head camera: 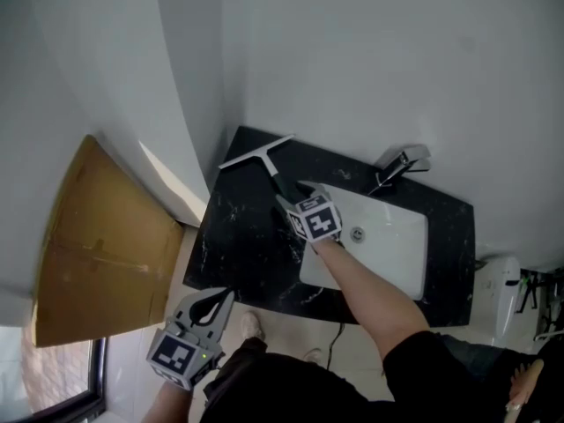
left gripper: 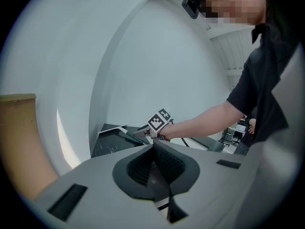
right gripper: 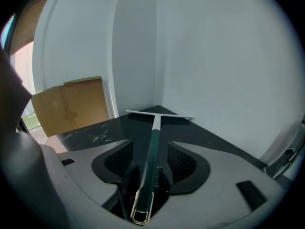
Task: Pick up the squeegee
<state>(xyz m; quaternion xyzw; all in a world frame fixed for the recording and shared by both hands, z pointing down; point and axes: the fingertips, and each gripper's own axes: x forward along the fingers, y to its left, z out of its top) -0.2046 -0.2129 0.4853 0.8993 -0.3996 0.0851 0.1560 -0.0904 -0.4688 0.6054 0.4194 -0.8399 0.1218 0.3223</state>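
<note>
- Black marble countertop (head camera: pixel 233 263) fills a corner between white walls. A white sink basin (head camera: pixel 397 245) is set into it, with a chrome faucet (head camera: pixel 398 166) behind the basin.
- Left gripper (left gripper: pixel 155 151): it hangs low in front of the counter edge, well apart from the work. Its jaws are together with nothing between them. This step probably needs no help from it.
- Right gripper (right gripper: pixel 151 151): it tilts down over the counter just beside the basin. Its jaws are spread wide and sit astride the handle, and the pads do not press on it.
- Squeegee (head camera: pixel 267 167): it lies flat on the counter. The dark green handle points toward the basin, with its metal hanging loop deep in the right gripper's throat. The pale blade lies across the far end, near the wall corner.
- Step in hand: closing on the handle. Centre the handle between the pads first, because an off-centre squeeze would likely skid it sideways on the smooth stone.
- Grip: close firmly. The blade end reaches well past the pads and may droop on the lift.
- Lift: raise it straight up, then draw it back from the corner so that the blade clears both walls.
</note>
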